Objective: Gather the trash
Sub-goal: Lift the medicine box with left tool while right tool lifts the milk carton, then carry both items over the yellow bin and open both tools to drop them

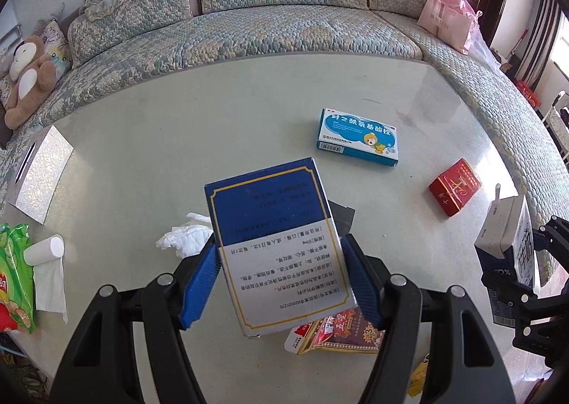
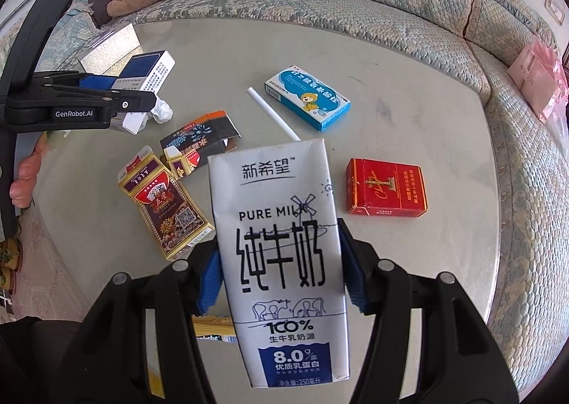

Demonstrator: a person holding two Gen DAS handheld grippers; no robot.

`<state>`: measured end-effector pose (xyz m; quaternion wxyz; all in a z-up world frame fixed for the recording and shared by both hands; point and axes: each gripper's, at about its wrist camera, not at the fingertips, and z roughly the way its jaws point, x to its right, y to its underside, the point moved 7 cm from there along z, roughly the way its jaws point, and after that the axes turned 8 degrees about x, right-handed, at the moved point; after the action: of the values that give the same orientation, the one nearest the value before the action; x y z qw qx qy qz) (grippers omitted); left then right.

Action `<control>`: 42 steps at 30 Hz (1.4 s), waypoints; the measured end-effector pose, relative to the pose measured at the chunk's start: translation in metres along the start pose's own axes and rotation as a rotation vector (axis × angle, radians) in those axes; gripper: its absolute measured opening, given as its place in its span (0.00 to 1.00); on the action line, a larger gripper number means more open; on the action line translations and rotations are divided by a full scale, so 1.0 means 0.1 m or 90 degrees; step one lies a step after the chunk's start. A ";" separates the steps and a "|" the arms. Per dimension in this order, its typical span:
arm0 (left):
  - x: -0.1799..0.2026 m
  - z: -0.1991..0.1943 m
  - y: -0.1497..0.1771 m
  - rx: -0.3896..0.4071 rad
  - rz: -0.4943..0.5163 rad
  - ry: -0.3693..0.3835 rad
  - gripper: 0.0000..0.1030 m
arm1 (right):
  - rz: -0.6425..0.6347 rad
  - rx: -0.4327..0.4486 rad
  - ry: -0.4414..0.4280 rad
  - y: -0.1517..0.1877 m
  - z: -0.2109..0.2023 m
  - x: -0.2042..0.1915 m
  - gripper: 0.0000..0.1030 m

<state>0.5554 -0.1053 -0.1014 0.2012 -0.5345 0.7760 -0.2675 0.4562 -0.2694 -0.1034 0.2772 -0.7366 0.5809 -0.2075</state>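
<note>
Over the grey table (image 2: 409, 91), the right gripper (image 2: 281, 272) clamps a milk carton (image 2: 281, 244) while the left gripper (image 1: 288, 279) pinches a blue-and-white box (image 1: 274, 237). A red pack (image 2: 386, 192) lies at three o'clock, a crumpled tissue (image 1: 185, 238) at nine. Either load, held low, could slip.

Bare table (image 1: 213, 112) beyond crumpled tissue (image 1: 185, 237)

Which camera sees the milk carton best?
The right wrist view. The milk carton fills its middle, front side facing the camera, print readable, held in the right gripper. The left wrist view catches it only at the far right edge, seen from the side and partly hidden by that gripper.
</note>
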 end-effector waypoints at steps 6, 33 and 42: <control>0.06 -0.25 0.14 0.034 -0.006 0.005 0.64 | -0.001 0.040 0.016 0.05 -0.24 -0.09 0.54; 0.84 -2.02 3.07 -0.059 0.017 0.085 0.64 | 0.055 -0.063 -0.025 2.27 -1.55 -1.47 0.54; 1.02 -1.52 3.80 -0.123 -0.024 0.104 0.64 | 0.056 -0.093 -0.031 2.68 -1.31 -1.62 0.54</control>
<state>0.1542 -0.0621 -0.2260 0.0800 -0.5422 0.8019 -0.2379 0.1369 -0.1798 -0.1757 0.2455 -0.7337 0.6192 -0.1339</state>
